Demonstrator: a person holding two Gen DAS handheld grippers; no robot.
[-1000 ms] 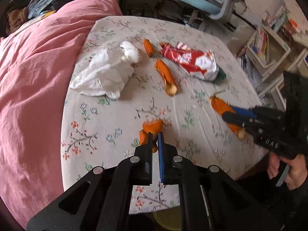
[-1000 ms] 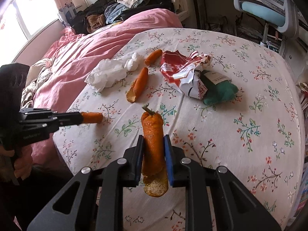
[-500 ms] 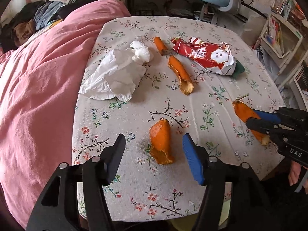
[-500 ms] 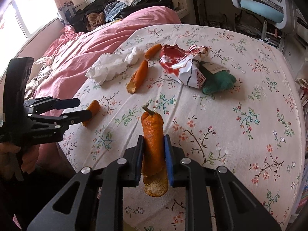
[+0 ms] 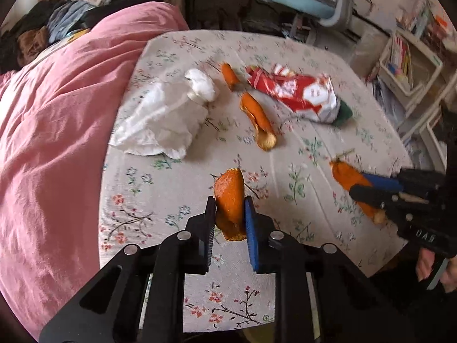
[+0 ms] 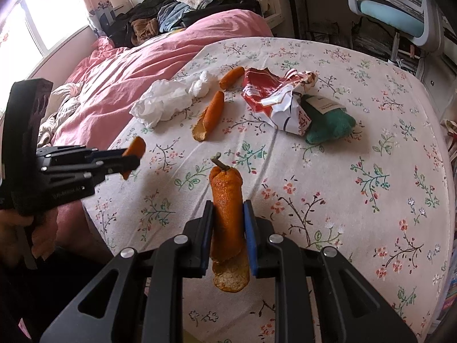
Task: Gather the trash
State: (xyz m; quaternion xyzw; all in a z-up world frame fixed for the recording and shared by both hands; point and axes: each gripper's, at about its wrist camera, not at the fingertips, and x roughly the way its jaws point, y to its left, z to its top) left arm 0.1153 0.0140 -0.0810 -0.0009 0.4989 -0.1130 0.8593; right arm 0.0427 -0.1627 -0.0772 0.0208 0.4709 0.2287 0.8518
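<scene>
My left gripper (image 5: 229, 200) has its jaws closing, and the pads press on a short orange peel (image 5: 230, 191) held just above the floral tablecloth (image 5: 177, 200). The right wrist view shows that left gripper (image 6: 134, 157) at the left with the short peel (image 6: 135, 148) in it. My right gripper (image 6: 227, 208) is shut on a long orange peel with a stem (image 6: 225, 197). Further back lie two more peels (image 5: 258, 120) (image 5: 230, 75), a crumpled white tissue (image 5: 160, 120), a white wad (image 5: 201, 85) and a red and white snack wrapper (image 5: 294, 94).
A green cloth item (image 6: 328, 125) lies against the wrapper. A pink duvet (image 5: 51, 143) borders the table on the left. Behind it are a pile of clothes (image 6: 160, 20), a blue office chair (image 6: 400, 8) and shelves with books (image 5: 405, 57).
The left gripper, shut at first, opened wide around the short peel and has now closed on it. The right gripper still holds its long peel and has not moved.
</scene>
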